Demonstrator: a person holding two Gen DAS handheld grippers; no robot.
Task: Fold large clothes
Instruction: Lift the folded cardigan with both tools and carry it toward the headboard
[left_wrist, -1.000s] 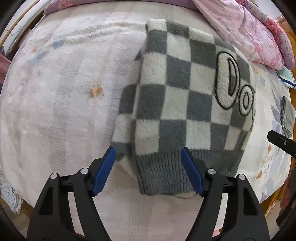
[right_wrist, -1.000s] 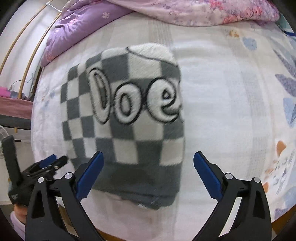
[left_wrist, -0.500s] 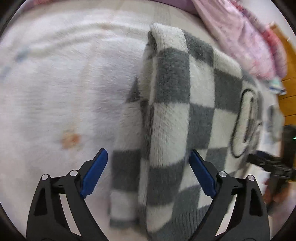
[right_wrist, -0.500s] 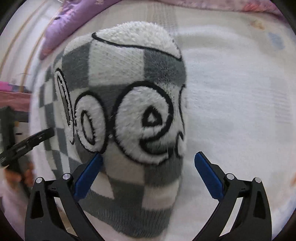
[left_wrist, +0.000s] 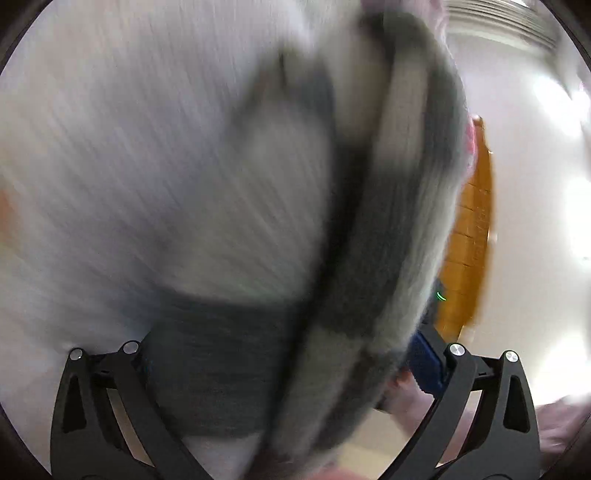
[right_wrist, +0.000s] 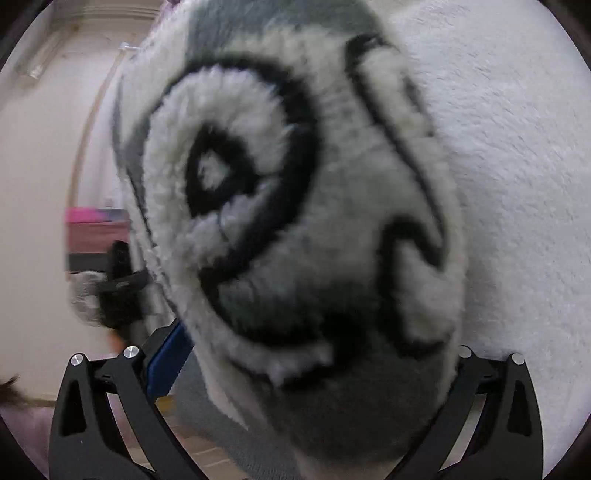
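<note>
The folded grey-and-white checked fleece sweater (left_wrist: 391, 229) fills the left wrist view, blurred, with its grey ribbed hem (left_wrist: 221, 369) between the fingers. My left gripper (left_wrist: 288, 369) is open around the sweater's edge. In the right wrist view the sweater's black-outlined lettering (right_wrist: 258, 192) is very close. My right gripper (right_wrist: 314, 369) is open with the sweater's hem between its wide-apart fingers. The left gripper (right_wrist: 122, 288) shows at the sweater's far side.
The white fleece bed cover (left_wrist: 129, 166) lies under the sweater and shows at the right in the right wrist view (right_wrist: 517, 184). An orange wooden door (left_wrist: 469, 240) and a pale wall (right_wrist: 44, 147) stand beyond the bed edge.
Both grippers have moved in low and close to the sweater's two sides, so it now lies between each pair of open fingers. The left view has tilted and blurred.
</note>
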